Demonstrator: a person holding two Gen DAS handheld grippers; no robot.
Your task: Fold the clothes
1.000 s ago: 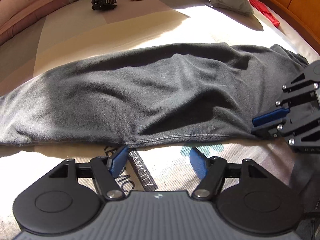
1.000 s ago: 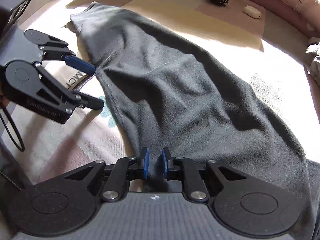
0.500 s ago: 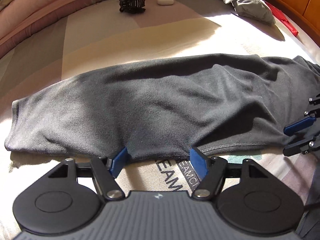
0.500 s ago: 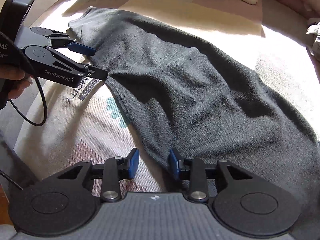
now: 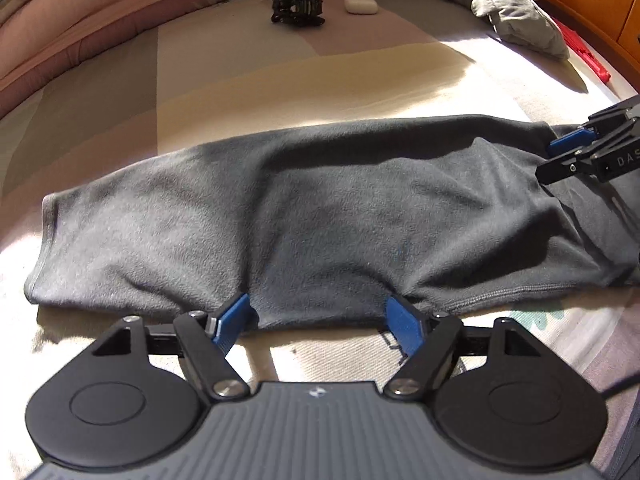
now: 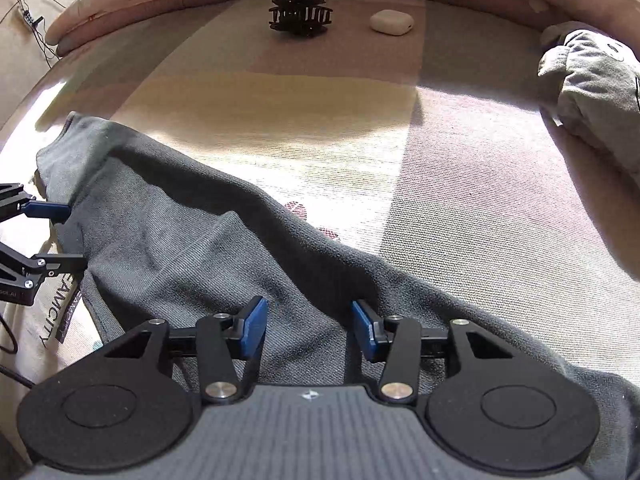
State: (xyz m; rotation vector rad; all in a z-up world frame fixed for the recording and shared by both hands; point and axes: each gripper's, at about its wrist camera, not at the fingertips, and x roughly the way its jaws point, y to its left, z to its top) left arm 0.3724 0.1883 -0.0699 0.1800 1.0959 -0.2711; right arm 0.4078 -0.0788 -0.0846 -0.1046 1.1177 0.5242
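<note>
A: Left wrist view. We see the left gripper [image 5: 320, 314] with its blue pads spread wide, the jaws having just opened further. The near hem of the dark grey garment [image 5: 304, 216] lies between the pads, which do not press on it. The garment stretches as a long band across the patterned bedspread [image 5: 280, 92].

B: And at the right edge?

A: There we find the right gripper [image 5: 560, 158], its jaws apart, above the garment's right end. Toward the far side of the bed we note a black hair claw [image 5: 298, 6], a white earbud case [image 5: 361, 4], a crumpled grey cloth [image 5: 516, 16] and a red object [image 5: 588, 60].

B: Right wrist view?

A: We see the right gripper [image 6: 309, 324] with its pads apart, the jaws having just been opening; the dark grey garment [image 6: 224, 248] lies beneath and between them, unclamped. The garment runs diagonally from upper left to lower right. At the left edge the left gripper [image 6: 64, 236] straddles the garment's edge, jaws spread. The hair claw [image 6: 300, 14], earbud case [image 6: 391, 22] and grey cloth [image 6: 592, 88] lie beyond.
</note>
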